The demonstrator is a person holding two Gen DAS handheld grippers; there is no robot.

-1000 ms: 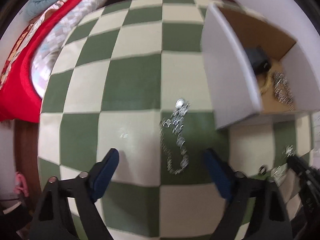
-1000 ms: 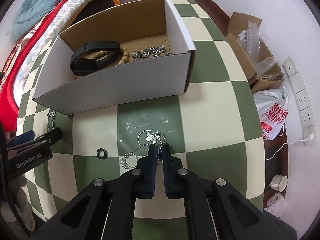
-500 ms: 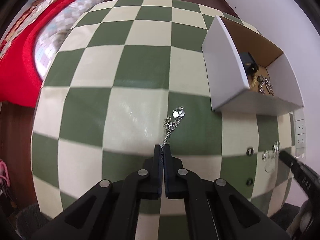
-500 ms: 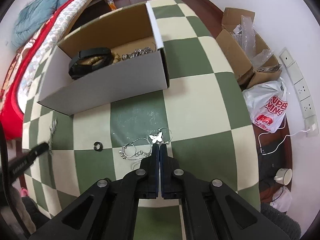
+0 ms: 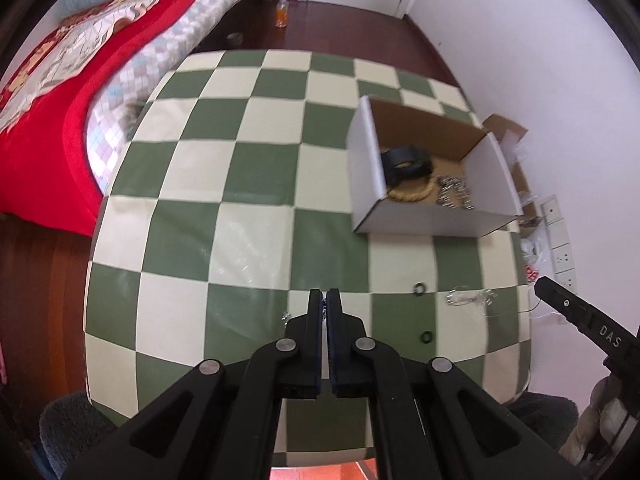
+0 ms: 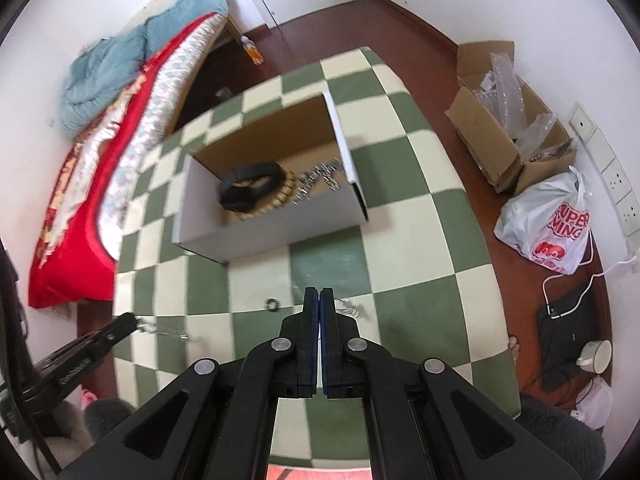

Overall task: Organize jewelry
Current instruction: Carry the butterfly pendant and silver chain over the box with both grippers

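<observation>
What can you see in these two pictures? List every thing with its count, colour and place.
table: one, green and cream checked cloth, centre
box: one, white outside, brown inside, on the table's far right
strap: one, black, in the box
bead bracelet: one, tan, in the box
chain pile: one, silver, in the box
rings: two, black, on the cloth
bed: one, red cover, left of the table
bottle: one, orange, on the floor
carton: one, brown, floor right
bag: one, white with red print, beside the carton
left gripper: black, shut on a silver chain
right gripper: black, shut on a silver necklace
</observation>
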